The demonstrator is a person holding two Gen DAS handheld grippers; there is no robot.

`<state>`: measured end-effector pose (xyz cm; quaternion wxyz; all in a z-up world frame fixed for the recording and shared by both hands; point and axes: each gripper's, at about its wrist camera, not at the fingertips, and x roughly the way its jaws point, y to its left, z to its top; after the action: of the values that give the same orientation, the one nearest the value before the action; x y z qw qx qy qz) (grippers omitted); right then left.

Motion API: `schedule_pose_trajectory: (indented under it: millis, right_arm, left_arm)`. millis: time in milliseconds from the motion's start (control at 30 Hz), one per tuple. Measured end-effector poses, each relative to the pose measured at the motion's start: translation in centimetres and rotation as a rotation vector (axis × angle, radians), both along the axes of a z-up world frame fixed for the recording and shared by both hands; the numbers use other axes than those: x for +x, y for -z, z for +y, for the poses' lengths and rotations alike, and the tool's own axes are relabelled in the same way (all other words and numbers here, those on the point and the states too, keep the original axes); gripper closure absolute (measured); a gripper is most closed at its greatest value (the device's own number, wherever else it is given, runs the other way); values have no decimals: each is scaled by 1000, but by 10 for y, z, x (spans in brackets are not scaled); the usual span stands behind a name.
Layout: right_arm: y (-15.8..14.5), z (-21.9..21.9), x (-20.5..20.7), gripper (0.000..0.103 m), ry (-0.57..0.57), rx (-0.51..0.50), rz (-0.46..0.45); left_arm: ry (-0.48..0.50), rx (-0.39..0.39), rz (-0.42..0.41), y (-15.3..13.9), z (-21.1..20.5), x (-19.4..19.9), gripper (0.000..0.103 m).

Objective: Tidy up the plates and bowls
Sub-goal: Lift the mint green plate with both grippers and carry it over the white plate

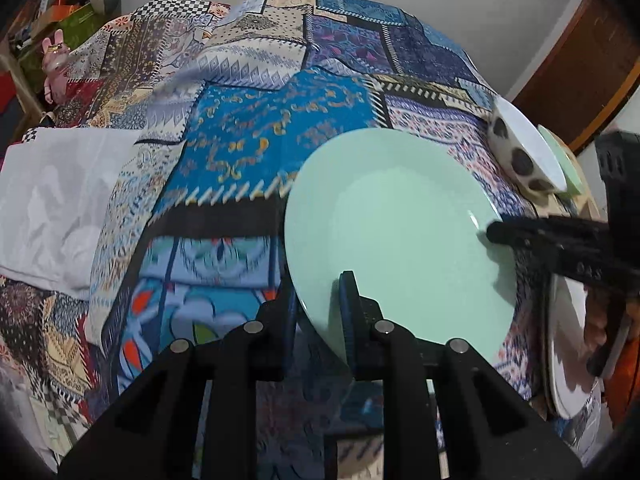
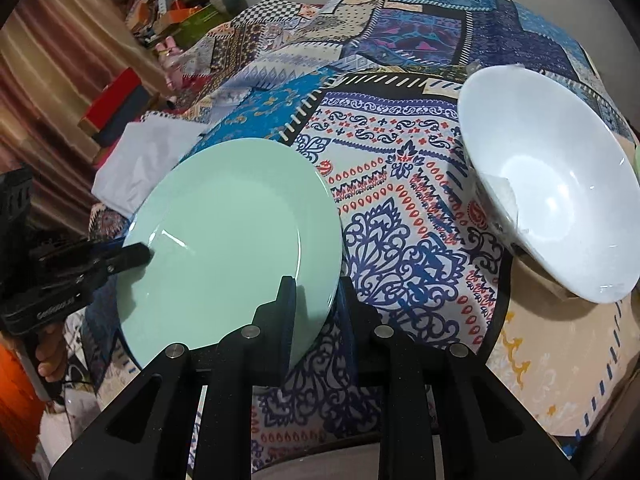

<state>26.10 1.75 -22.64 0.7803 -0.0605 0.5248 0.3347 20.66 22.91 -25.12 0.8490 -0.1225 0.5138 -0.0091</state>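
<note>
Plates and bowls lay only partly sorted on the patchwork-covered bench (image 2: pixel 400 208). The green plate (image 2: pixel 236 240) was held over the cloth, both grippers closed on its rim: left gripper (image 1: pixel 320 304) and right gripper (image 2: pixel 316 304). The white bowl (image 2: pixel 548 200) sat apart on another plate (stacking, I judged, remained largely undone).

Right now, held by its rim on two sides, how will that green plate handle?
The green plate looks rigid and shouldn't flex. Its glossy glaze looks slippery, so it may slide in the fingers. Probably ceramic or melamine, so a drop could chip it.
</note>
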Motion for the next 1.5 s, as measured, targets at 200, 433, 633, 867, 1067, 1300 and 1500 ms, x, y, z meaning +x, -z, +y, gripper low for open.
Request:
schedule_pose_trajectory:
  millis: [200,433,633,867,1067,1300,1500]
  right_arm:
    - [6,10,6,84,-12,-19,1]
    - [6,12,3,83,-7,-24,-19]
    - [-1,8,-5,84,14,-28,-41]
    - [-13,-8,-15,84,47,2,-46]
    - [-32,-21,-29,84,60,28,-78]
    - [-53,-38,-45,84,74,52,-104]
    - [-72,-56,-61,84,102,69,-141]
  left_arm:
    - [-21,-33,13,6,3,2,80]
    - [-22,-7,5,6,-2,5,76]
    - [-49,-6,9,-2,-5,3,76]
    - [-44,-37,-15,-18,-15,-9,77]
    - [-35,-16,-48,-38,-29,-21,77]
    - [-28,-17,-89,-63,-43,-34,77]
    - [-7,-20,-122,-82,-60,-48,77]
